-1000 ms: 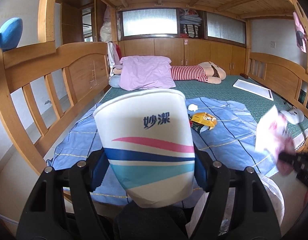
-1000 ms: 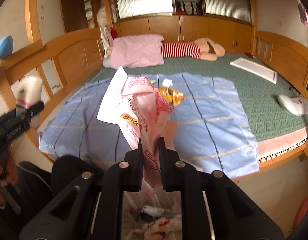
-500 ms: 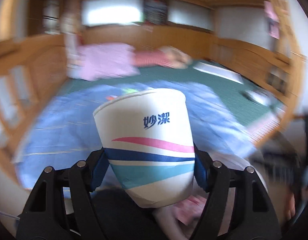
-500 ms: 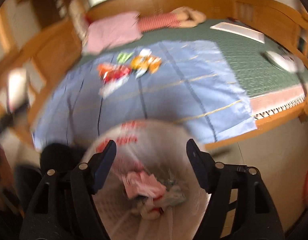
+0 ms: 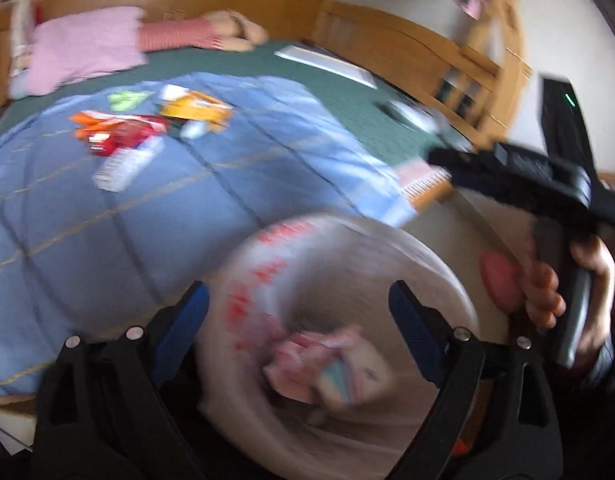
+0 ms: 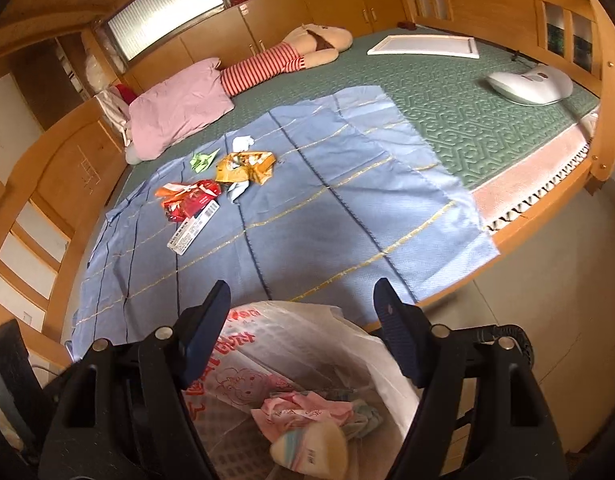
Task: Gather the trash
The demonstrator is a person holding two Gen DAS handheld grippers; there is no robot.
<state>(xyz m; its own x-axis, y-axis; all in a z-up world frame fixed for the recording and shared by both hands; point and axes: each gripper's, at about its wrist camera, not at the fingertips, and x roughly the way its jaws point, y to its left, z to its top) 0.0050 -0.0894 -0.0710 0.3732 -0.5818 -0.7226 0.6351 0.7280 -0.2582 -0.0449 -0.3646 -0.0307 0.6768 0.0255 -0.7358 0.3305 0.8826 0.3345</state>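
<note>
I am opening my left gripper (image 5: 297,320) over the plastic trash bag (image 5: 423,256), its jaws spreading with nothing pinched between them. Through that gap I am seeing the paper cup (image 6: 307,450) lying on its side inside the bag, beside a crumpled pink wrapper (image 6: 297,414). My right gripper (image 6: 301,322) is also hanging above the bag's rim with its jaws standing apart and holding nothing. In the left wrist view a hand (image 5: 579,296) is gripping the handle of that right tool, well off to the side. Beyond the bag, the blue cloth (image 6: 327,216) is lying spread across the bed's green mat (image 6: 487,120). More trash is sitting on the cloth: a red snack wrapper (image 6: 189,199), an orange packet (image 6: 245,166), a green paper scrap (image 6: 201,159), a white tissue (image 6: 242,143) and a barcode strip (image 6: 193,232). A pink pillow (image 6: 179,108) is resting farther back.
</note>
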